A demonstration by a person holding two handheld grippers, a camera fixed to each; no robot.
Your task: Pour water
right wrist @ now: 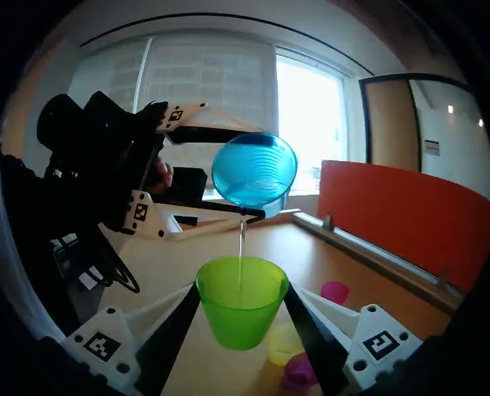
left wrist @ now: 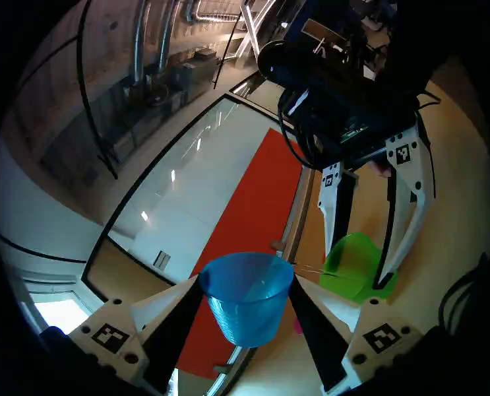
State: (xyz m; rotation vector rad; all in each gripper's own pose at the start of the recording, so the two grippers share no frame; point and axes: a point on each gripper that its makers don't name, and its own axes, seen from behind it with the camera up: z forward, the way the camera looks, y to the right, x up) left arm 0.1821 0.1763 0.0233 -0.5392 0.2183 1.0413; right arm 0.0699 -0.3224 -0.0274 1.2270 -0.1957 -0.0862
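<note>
My left gripper [left wrist: 247,307] is shut on a blue cup [left wrist: 246,305], which is tipped over. In the right gripper view the blue cup [right wrist: 254,169] hangs above a green cup [right wrist: 242,310], held by the left gripper [right wrist: 215,168], and a thin stream of water [right wrist: 241,247] falls from it into the green cup. My right gripper [right wrist: 242,317] is shut on the green cup, which stands upright. In the left gripper view the green cup [left wrist: 357,265] sits lower right between the right gripper's white fingers [left wrist: 409,198].
A wooden table [right wrist: 179,264] lies below. Pink [right wrist: 335,290], yellow [right wrist: 283,343] and magenta [right wrist: 299,373] cups stand on it near the green cup. An orange partition [right wrist: 409,218] runs along the table's far edge. A window [right wrist: 310,125] is behind.
</note>
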